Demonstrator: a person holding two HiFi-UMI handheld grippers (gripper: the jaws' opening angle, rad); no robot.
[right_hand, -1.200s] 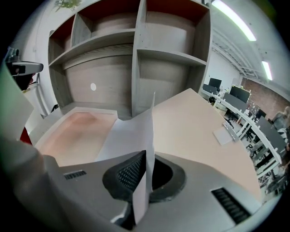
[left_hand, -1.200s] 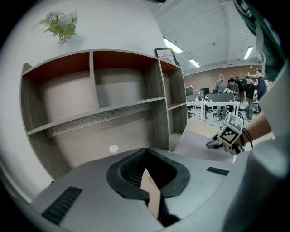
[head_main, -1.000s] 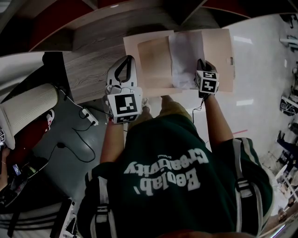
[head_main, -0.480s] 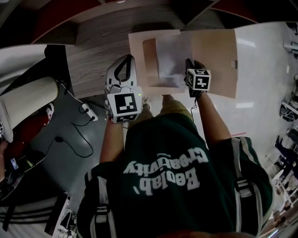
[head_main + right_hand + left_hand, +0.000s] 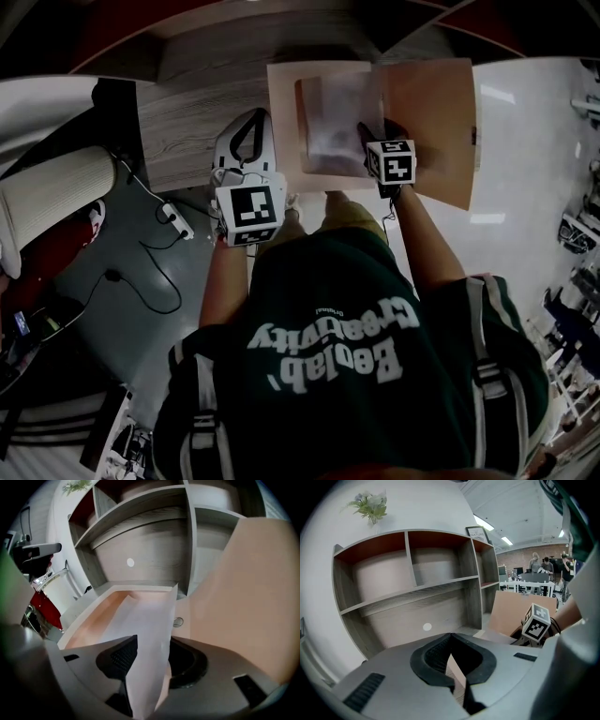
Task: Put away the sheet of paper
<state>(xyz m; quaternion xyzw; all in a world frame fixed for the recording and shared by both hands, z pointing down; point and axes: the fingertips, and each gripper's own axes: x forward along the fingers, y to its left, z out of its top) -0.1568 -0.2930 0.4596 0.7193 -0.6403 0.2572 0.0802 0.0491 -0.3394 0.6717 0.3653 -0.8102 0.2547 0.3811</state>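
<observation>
Desk (image 5: pixel 187 122): downtilted right claw (image 5: pixel 373 133) just opened around paper (image 5: pixel 140 620).

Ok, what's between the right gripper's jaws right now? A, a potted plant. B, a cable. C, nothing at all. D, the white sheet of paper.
D: the right gripper view shows the white sheet of paper standing between the jaws of the right gripper, which have just been opening.

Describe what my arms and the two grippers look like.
Both arms are bare below the short sleeves of a dark green T-shirt with white lettering. The left gripper and right gripper each have a pale grey body, black ribbed pads and a white cube with black square markers. The right one's jaws have just opened, with the sheet of paper between them.
</observation>
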